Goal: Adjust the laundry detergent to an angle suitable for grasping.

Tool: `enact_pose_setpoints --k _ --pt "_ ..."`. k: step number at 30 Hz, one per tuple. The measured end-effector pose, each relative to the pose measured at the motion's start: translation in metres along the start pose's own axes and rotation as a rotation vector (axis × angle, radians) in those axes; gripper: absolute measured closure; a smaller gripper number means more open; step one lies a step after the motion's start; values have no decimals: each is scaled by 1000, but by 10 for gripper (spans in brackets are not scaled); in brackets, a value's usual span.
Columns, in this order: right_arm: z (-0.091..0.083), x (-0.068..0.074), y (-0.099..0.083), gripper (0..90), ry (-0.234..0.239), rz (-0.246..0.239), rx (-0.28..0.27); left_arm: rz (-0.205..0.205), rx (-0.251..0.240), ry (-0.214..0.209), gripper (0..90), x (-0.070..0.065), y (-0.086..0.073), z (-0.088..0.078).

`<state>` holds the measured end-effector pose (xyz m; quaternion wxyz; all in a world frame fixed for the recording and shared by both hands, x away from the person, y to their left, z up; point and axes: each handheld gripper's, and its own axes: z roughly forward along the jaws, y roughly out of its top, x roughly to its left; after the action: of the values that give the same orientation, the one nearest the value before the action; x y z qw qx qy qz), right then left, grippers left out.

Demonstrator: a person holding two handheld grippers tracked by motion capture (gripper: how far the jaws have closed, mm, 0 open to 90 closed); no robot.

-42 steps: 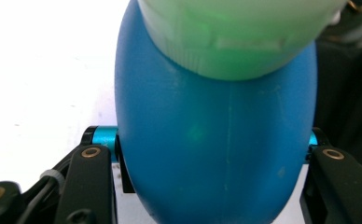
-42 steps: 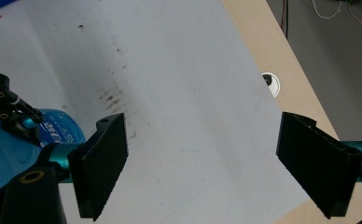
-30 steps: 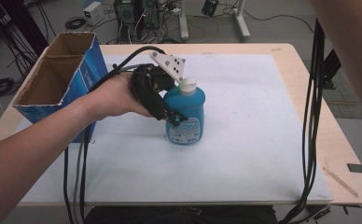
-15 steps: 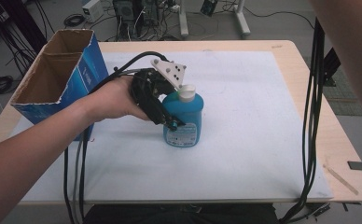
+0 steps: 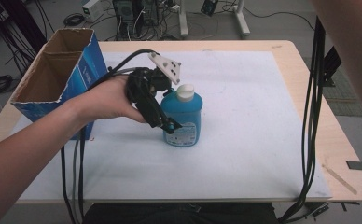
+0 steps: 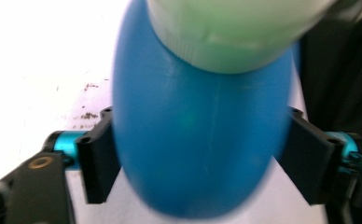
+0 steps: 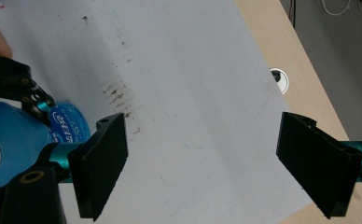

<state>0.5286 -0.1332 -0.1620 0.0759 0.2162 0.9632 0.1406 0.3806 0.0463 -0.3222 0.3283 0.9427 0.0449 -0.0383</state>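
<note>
Bottle (image 5: 183,116) stands at the centre of the high view on the white mat (image 5: 244,140), pinched across its blue body by our left gripper (image 5: 163,122). Over the last second it slid slightly toward lower left, perhaps bound for the cardboard box (image 5: 58,74). Our right gripper (image 7: 202,163) hangs spread wide. We cannot read the blurred label.

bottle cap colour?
White, on a blue bottle; the cap shows best in the high view. The left gripper view tints it greenish.
</note>
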Motion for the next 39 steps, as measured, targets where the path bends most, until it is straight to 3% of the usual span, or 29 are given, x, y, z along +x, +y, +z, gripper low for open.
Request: enact_pose_setpoints --k 5,8,9,10,11,13,16,17,25,39 --pt "-2 -1 -2 161 -2 5 -4 -54 15 62 207 -7 -10 -26" --pt "-3 -1 -3 161 -2 6 -4 -112 72 142 207 -2 -17 -39" --pt "-3 0 -3 161 -3 7 -4 -140 94 190 207 0 -21 -42" --pt "-3 0 -3 161 -3 7 -4 -140 94 190 207 0 -21 -42" --pt "-3 0 -2 161 -2 6 -3 -211 122 273 207 4 -26 -46" --pt "-3 1 -1 161 -2 2 -4 -285 148 335 207 9 -31 -48" --pt "-2 2 -1 161 -2 2 -4 -347 210 410 207 16 -37 -46" --pt "-2 3 0 161 -3 3 -2 -350 233 431 207 18 -38 -45" --pt "-2 3 0 161 -2 1 1 -431 276 461 207 30 -38 -30" --pt "-2 3 -3 161 -6 3 6 -420 277 451 206 29 -34 -27"
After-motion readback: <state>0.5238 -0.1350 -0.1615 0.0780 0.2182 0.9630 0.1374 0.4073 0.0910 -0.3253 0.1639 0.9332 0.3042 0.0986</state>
